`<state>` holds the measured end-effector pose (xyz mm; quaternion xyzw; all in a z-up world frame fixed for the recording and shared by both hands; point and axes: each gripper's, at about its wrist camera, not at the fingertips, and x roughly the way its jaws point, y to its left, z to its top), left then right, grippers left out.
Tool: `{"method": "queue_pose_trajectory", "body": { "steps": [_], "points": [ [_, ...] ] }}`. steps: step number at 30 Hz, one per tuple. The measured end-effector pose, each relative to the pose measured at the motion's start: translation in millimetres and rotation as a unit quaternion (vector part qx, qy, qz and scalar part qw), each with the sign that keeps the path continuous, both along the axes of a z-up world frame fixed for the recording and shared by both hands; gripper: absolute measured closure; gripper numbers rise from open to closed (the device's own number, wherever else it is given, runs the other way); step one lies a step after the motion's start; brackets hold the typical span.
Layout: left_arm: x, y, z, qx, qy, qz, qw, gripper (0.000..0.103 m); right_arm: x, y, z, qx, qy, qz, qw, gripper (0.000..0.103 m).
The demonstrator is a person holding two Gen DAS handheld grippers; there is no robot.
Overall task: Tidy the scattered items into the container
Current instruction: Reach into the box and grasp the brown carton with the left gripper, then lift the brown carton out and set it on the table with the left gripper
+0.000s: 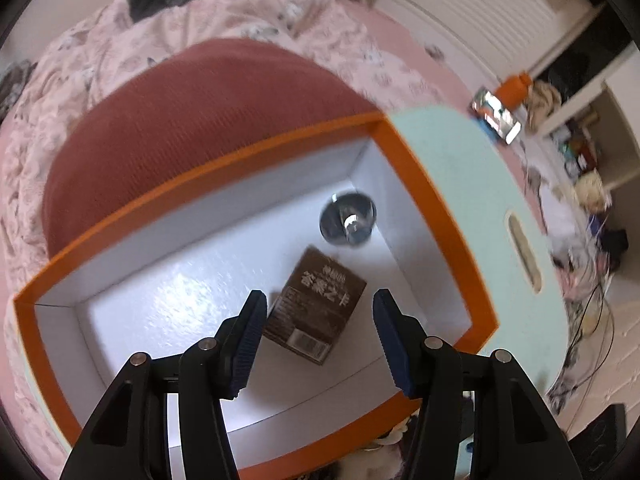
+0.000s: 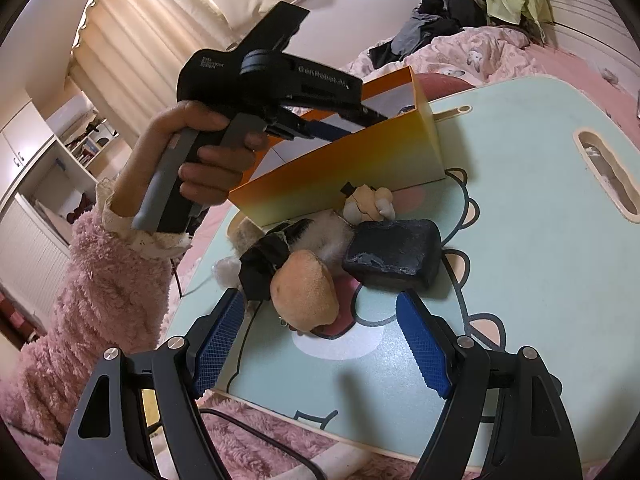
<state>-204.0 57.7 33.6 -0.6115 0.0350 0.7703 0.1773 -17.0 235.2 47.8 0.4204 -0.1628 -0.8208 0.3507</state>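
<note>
A left claw [image 1: 320, 344] hangs part-open and empty above the orange-rimmed box [image 1: 424, 184], a brown carton [image 1: 316, 308] directly below its tips and a glass jar [image 1: 347, 220] beyond; the right claw [image 2: 320, 344] gapes wide, empty, just short of a plush toy [image 2: 304, 292] and dark block [image 2: 394, 254] on the bench [image 2: 520, 264].

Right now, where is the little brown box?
In the left wrist view, the brown box lies inside the orange-rimmed container, beside the round silver thing.
</note>
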Motion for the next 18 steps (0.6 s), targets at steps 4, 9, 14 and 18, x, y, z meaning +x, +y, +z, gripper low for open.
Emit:
{"method": "queue_pose_trajectory", "body": {
  "steps": [4, 9, 14, 18],
  "points": [
    [-8, -5, -7, 0.005, -0.003, 0.014, 0.9999, 0.045, -1, 0, 0, 0.001, 0.0, -0.001, 1.0, 0.025],
    [-8, -17, -4, 0.021, 0.01, 0.026, 0.9994, 0.062, -2, 1, -1, -0.001, -0.004, -0.001, 1.0, 0.025],
    [-1, -25, 10, 0.025, 0.042, 0.029, 0.9984, 0.063, -2, 2, -1, -0.002, -0.005, -0.001, 1.0, 0.025],
    [18, -31, 42, 0.054, 0.083, 0.024, 0.9948, 0.063, -2, 2, -1, -0.001, -0.005, -0.001, 1.0, 0.025]
  ]
}}
